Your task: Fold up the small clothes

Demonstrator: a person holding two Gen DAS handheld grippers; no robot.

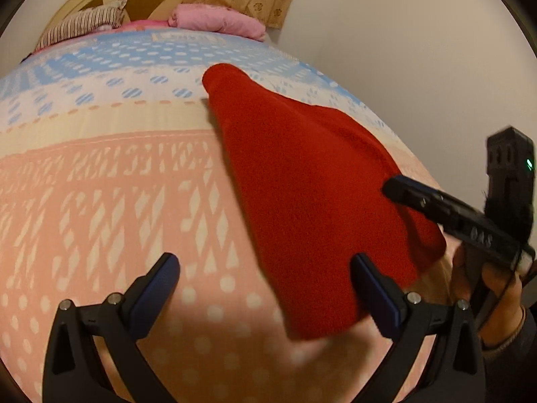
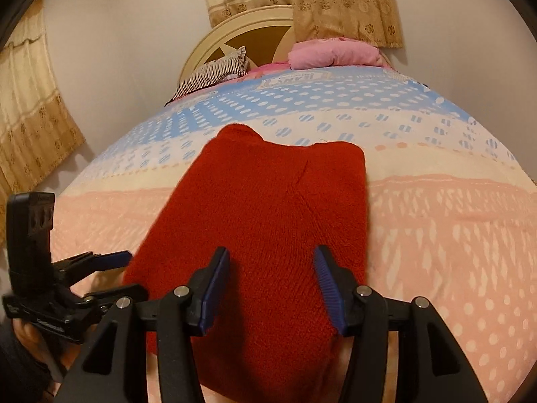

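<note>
A red knitted garment lies folded lengthwise on the patterned bedspread. My right gripper hovers over its near end, jaws apart; the blue pads do not press the knit. My left gripper is open over bare bedspread, its right finger at the near edge of the garment. One finger of the right gripper reaches over the garment's right side, held by a hand. In the right wrist view the left gripper sits open at the garment's left edge.
A striped pillow and a pink pillow lie at the head of the bed against a cream headboard. Beige curtains hang at the left and behind the bed. White walls close in on the right.
</note>
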